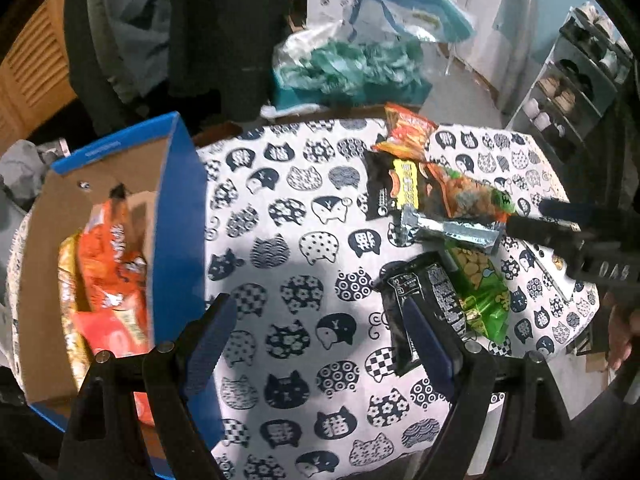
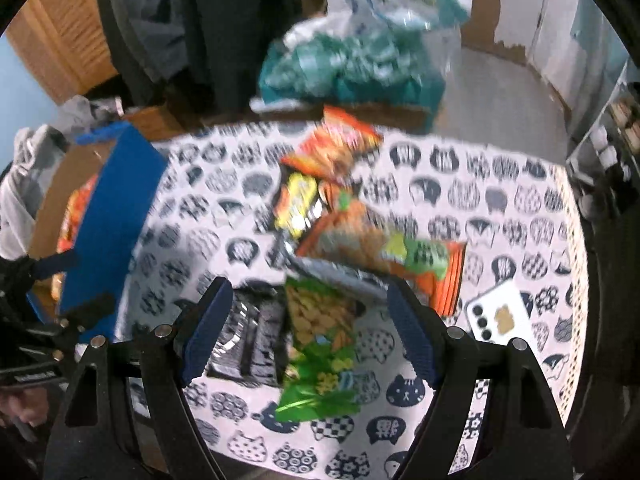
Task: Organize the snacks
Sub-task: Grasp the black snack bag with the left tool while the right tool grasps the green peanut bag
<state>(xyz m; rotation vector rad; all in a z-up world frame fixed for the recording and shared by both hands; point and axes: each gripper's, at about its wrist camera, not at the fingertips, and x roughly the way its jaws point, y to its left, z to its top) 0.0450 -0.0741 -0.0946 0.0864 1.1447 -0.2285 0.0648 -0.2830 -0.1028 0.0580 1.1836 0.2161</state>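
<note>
Above the green snack bag (image 2: 316, 344), right tool (image 2: 310, 320) spread apart, left tool (image 1: 316, 344) spread apart over tablecloth (image 1: 280, 240)

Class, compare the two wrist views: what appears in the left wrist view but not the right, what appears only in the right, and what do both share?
Only the left: a silver foil packet and a shoe rack. Only the right: a white phone lying on the tablecloth. Both: the blue cardboard box holding orange packets, the green snack bag, the black packet, and open hand-held grippers.

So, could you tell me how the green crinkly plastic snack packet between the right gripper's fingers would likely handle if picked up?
The green crinkly plastic snack packet looks thin, so it would probably flop. Its glossy film may slip. The small crackers pictured suggest light, crushable contents.
</note>
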